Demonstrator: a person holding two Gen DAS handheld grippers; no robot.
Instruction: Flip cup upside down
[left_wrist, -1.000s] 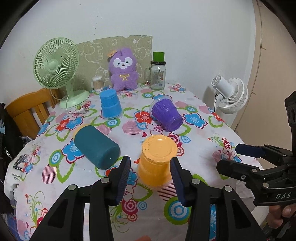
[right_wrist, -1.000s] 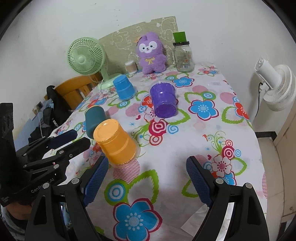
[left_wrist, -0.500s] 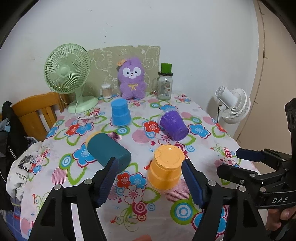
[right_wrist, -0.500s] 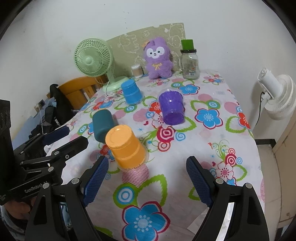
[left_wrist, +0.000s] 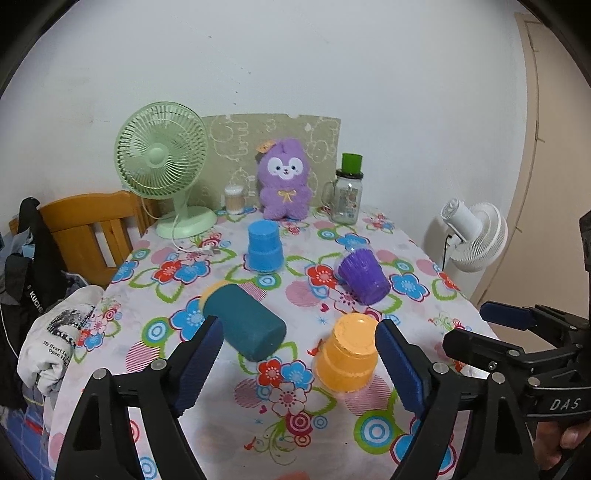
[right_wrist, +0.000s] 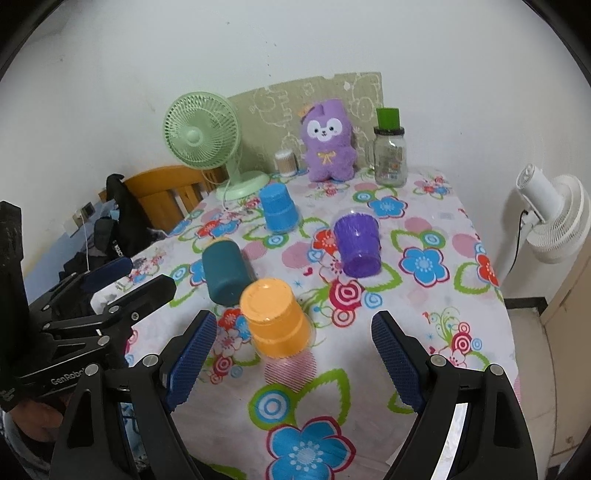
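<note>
Both grippers hang above the near edge of the table (right_wrist: 424, 325), jaws spread wide and holding nothing: the left gripper (left_wrist: 299, 365) and the right gripper (right_wrist: 291, 362). Just ahead, the orange cup (left_wrist: 349, 356) stands mouth down, apparently flipped. Beyond it the teal cup (left_wrist: 243, 321) lies on its side, likely next: pinch it across its middle, swing its base upward, and set the rim flat. Farther back, the purple cup (right_wrist: 357, 245) also lies tipped, while the blue cup (left_wrist: 264, 245) stands inverted.
</note>
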